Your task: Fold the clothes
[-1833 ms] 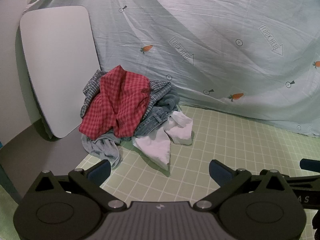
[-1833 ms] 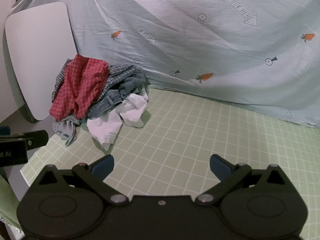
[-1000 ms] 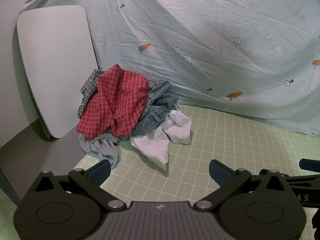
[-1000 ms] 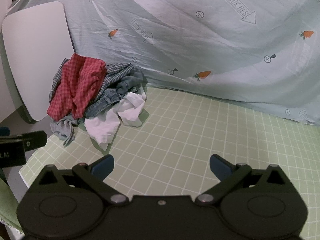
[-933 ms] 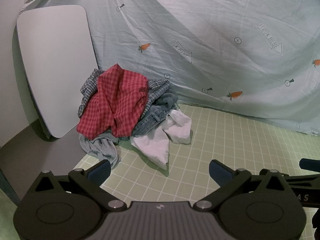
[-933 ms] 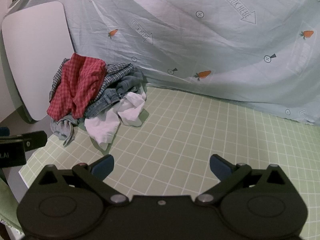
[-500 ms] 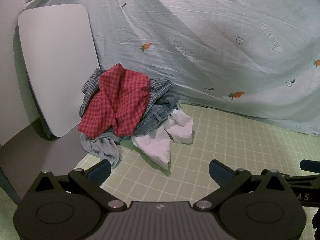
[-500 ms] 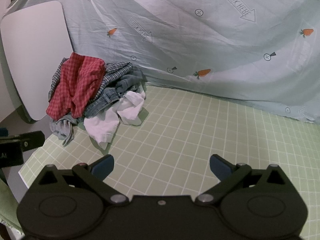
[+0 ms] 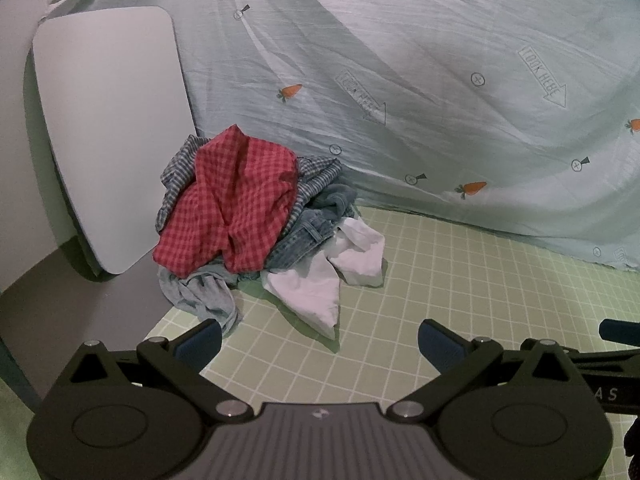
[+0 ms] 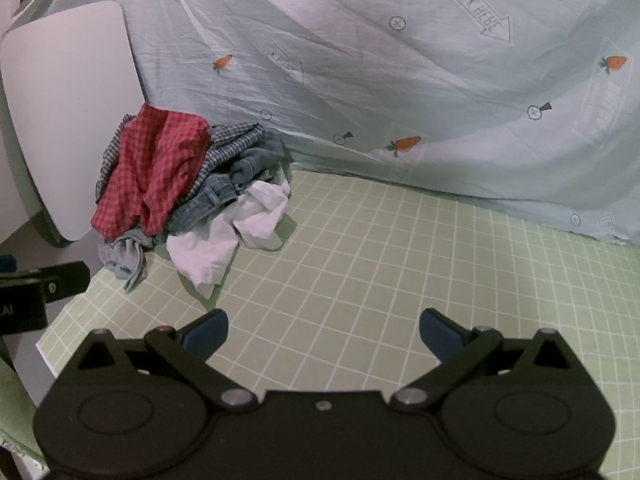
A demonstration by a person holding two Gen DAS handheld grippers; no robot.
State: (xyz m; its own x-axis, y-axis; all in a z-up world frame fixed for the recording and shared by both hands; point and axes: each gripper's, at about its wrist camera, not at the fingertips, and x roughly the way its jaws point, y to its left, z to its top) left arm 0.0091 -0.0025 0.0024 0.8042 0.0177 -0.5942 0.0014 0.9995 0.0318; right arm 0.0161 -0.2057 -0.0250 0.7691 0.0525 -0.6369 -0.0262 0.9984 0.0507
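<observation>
A heap of clothes sits at the back left corner of the green gridded mat [image 9: 460, 280] [image 10: 380, 264]. On top lies a red checked shirt [image 9: 236, 204] [image 10: 156, 172], over a blue checked shirt [image 9: 316, 172] [image 10: 232, 140] and denim jeans [image 9: 312, 228] [image 10: 216, 200]. A white garment [image 9: 320, 280] [image 10: 224, 240] spills forward from the heap. My left gripper [image 9: 318, 344] is open and empty, short of the heap. My right gripper [image 10: 324, 334] is open and empty over bare mat, to the right of the heap. Each gripper shows at the edge of the other's view.
A pale blue sheet with carrots and arrows [image 9: 440, 80] [image 10: 400, 60] hangs behind the mat. A white rounded board [image 9: 108, 120] [image 10: 68, 112] leans at the left, beside the heap. Grey surface [image 9: 80, 300] lies left of the mat's edge.
Both views shift only slightly; the heap sits a little nearer and lower in frame. The clothes have not moved and both grippers stay open.
</observation>
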